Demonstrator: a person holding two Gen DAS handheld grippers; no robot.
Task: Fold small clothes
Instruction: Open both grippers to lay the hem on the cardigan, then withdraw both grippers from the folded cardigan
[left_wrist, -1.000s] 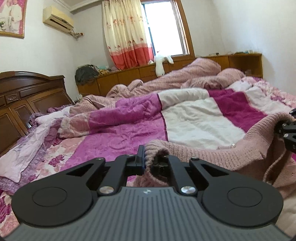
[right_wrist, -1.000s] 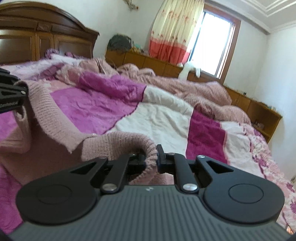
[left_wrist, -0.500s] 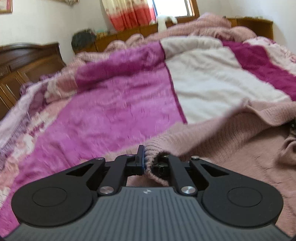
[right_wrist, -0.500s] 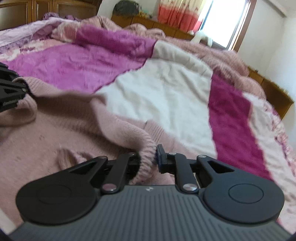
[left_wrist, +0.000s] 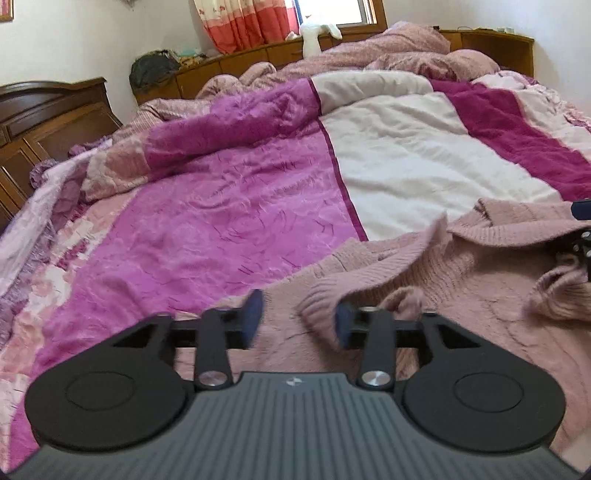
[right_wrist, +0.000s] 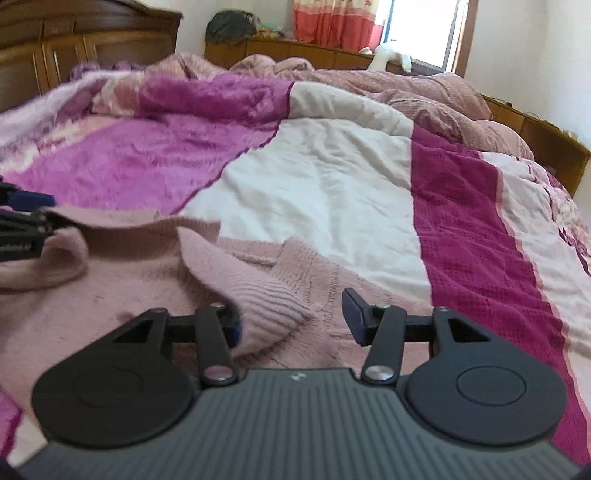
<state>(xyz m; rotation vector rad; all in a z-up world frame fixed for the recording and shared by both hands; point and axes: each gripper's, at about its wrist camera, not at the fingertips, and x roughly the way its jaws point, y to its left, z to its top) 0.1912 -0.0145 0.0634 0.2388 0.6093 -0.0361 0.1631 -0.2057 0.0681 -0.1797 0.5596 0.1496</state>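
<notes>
— Hovering low, the left gripper and right gripper spread their jaws wide, grasping nothing, each straddling a ribbed edge of the dusty-pink knitted sweater.

— Why so?

— The sweater lies rumpled on the magenta-and-white quilted bedspread, seemingly laid out for folding. Beyond it, a dark wooden headboard and red-hemmed curtains.

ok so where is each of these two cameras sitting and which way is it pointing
Left wrist: on the left gripper, low over the pink knitted sweater, facing up the bed to the window; own open fingers show, right gripper's tip at right edge.
Right wrist: on the right gripper, same sweater, facing the dark wooden headboard and window; own open fingers show, left gripper at left edge.
Shared: sweater, purple-and-white striped quilt, white plush toy.
</notes>
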